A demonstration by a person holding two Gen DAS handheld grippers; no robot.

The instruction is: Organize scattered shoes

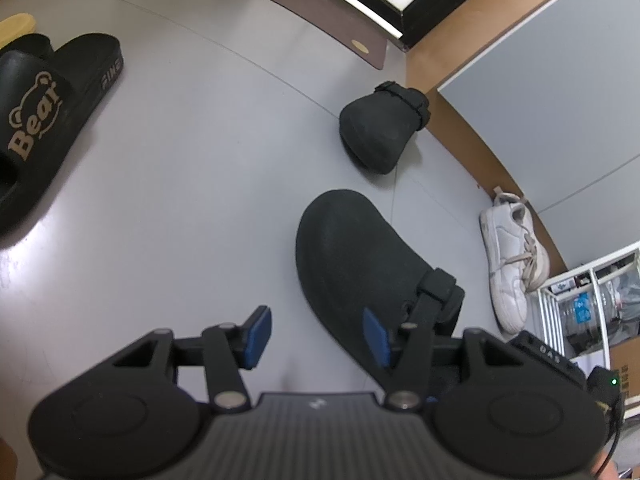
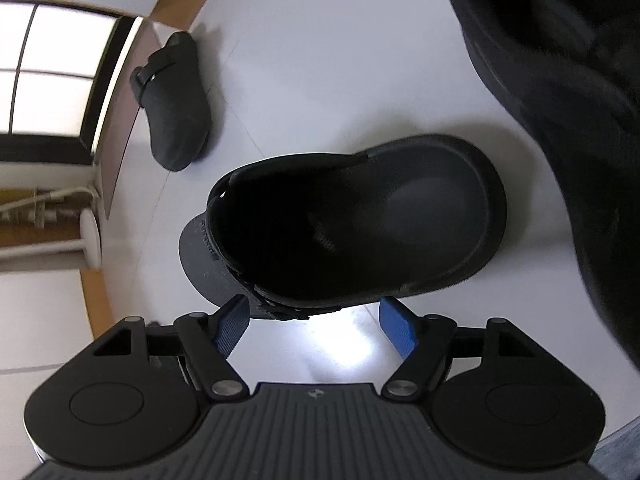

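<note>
In the right wrist view a black clog (image 2: 360,220) lies on the pale floor with its opening facing the camera. Its strap side sits just ahead of my right gripper (image 2: 316,326), which is open, with only bare floor between its blue pads (image 2: 400,330). A second black clog (image 2: 176,104) rests farther off by the wall. In the left wrist view my left gripper (image 1: 318,336) stands open over the floor. The near clog (image 1: 352,264) lies just right of it, its strap beside the right finger. The other clog (image 1: 380,132) sits beyond.
A black "Bear" slide (image 1: 48,120) lies at the left and a white sneaker (image 1: 512,264) against the wall on the right, next to a white wire shelf (image 1: 580,308). A large dark shoe (image 2: 560,80) looms blurred at the upper right. A window (image 2: 52,72) is at the far left.
</note>
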